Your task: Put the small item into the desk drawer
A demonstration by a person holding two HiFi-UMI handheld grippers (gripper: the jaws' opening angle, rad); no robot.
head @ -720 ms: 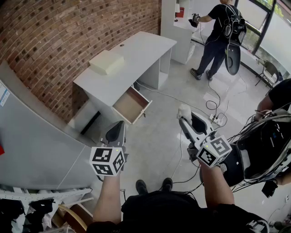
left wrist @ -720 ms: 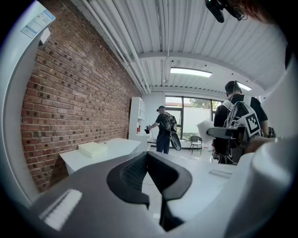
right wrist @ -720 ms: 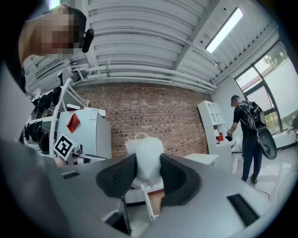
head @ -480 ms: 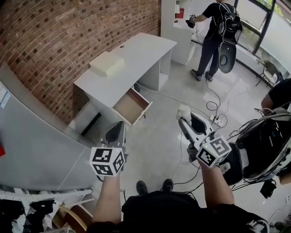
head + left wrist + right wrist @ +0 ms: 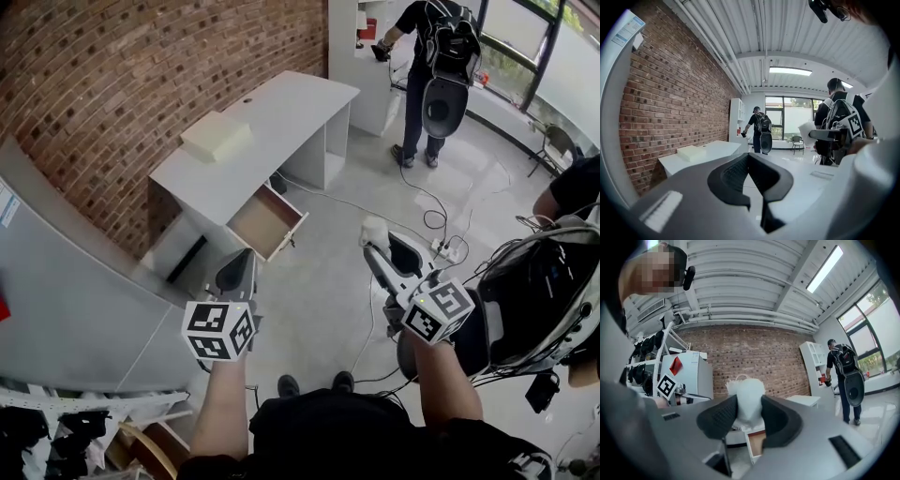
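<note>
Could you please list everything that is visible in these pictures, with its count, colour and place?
desk: one, white, against the brick wall
brick wall: one, red-brown, behind the desk
box: one, cream, on the desk
drawer: one, brown inside, open, at the desk's near end
shelf unit: one, white, beyond the desk
other person: one, dark clothes, at the shelf unit
cables: several, dark and white, on the floor
small item: one, white, in the right gripper
left gripper: one, grey, shut, empty
right gripper: one, grey, shut on the small item
</note>
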